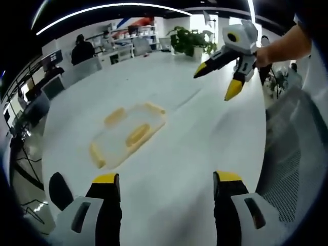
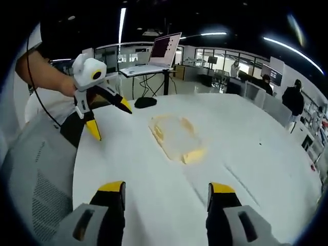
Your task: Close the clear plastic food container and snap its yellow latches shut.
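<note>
Clear plastic, yellow at its latches: the food container (image 1: 126,135) lies flat on the white table (image 1: 189,154), left of centre in my left gripper view and mid-frame in my right gripper view (image 2: 177,137). My left claw (image 1: 166,187) is spread and holds nothing. My right claw (image 2: 166,195) is spread too, also showing at upper right of the left gripper view (image 1: 218,81), above the table.

Container (image 1: 128,134) seen as clear, smooth plastic w/ yellow plastic latches (image 1: 138,135); table (image 1: 174,154) was smooth, semi-gloss white; chair back (image 2: 36,179) was grey mesh fabric.
</note>
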